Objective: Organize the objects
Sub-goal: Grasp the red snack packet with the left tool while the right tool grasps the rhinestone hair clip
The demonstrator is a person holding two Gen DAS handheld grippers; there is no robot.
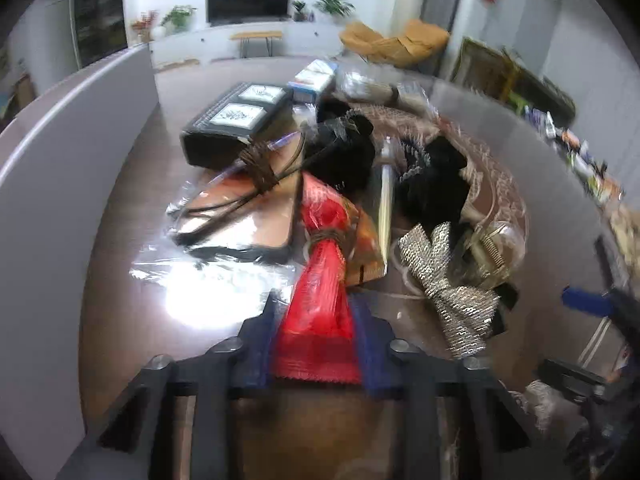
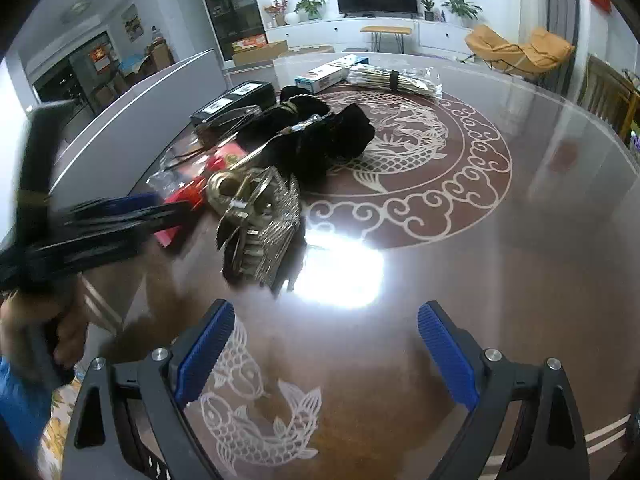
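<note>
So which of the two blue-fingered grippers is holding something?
The left gripper: its blue fingers are pinched on the red crinkly plastic packet. The right gripper is spread open, with only the brown table between its fingers.

We are clamping the left black two-finger gripper with blue pads (image 1: 318, 344), its fingers (image 1: 258, 344) drawn close on a red mesh packet (image 1: 320, 312). We are holding the right black gripper with blue ribbed pads (image 2: 326, 356) low over the desk (image 2: 520, 260), its fingers (image 2: 204, 352) spread wide with nothing between them.
</note>
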